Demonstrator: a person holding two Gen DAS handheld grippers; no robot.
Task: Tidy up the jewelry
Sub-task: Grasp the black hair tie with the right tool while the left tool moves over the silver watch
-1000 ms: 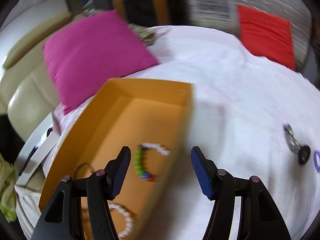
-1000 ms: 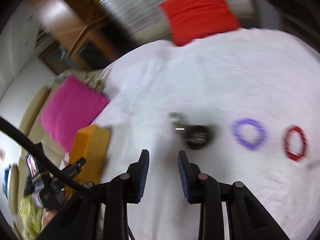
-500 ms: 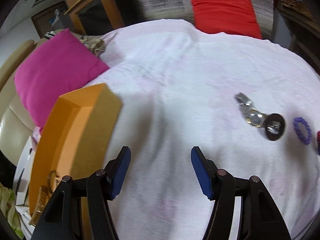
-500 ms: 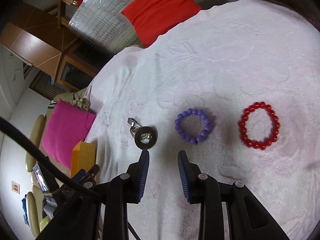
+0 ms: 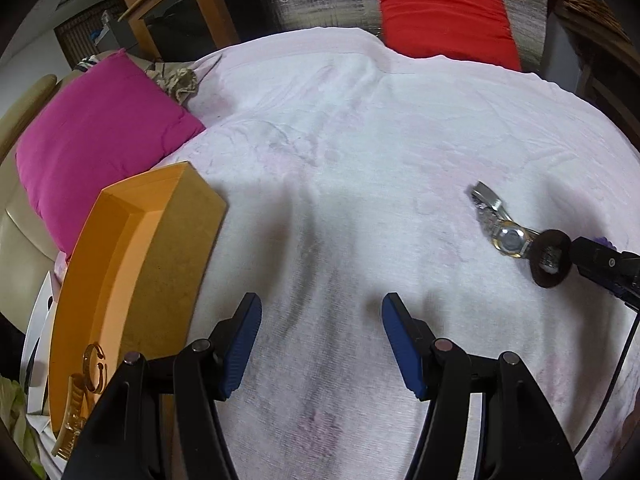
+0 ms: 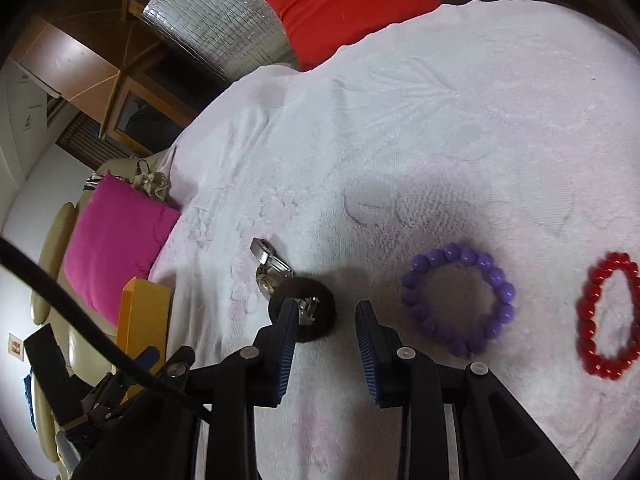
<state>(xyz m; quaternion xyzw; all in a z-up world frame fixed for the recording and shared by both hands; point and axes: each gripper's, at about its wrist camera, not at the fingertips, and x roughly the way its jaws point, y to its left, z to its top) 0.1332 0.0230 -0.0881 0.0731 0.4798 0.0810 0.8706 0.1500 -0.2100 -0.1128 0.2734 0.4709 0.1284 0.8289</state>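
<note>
- A wristwatch (image 6: 272, 268) with a metal band lies on the white embossed cover (image 6: 440, 120), its band threaded through a dark brown ring (image 6: 316, 292); in the left wrist view the same watch (image 5: 506, 236) and ring (image 5: 550, 256) lie far to the right.
- The right gripper (image 6: 326, 312) hangs low over the cover just beside the ring, its left finger (image 6: 286, 320) overlapping the ring's near edge in the picture; whether it touches cannot be told.
- Its jaws stand a little apart, with only bare cover between them.
- A purple bead bracelet (image 6: 458, 300) lies flat just right of that gripper, and a red bead bracelet (image 6: 610, 316) lies farther right, apart from the purple one.
- The left gripper (image 5: 322, 340) hovers over bare cover, its jaws wide apart and holding nothing.
- An orange box (image 5: 132, 280) sits just left of it at the cover's edge; a gold-coloured piece (image 5: 94, 368) lies inside, near its close end.
- The box (image 6: 144, 316) shows in the right wrist view too, well left of the watch.
- A magenta cushion (image 5: 96, 140) lies behind the box on a cream sofa (image 5: 24, 232).
- A red cushion (image 5: 444, 12) leans against silver quilted material (image 6: 208, 24) at the far side.
- A wooden cabinet (image 5: 176, 20) stands at the back left.
</note>
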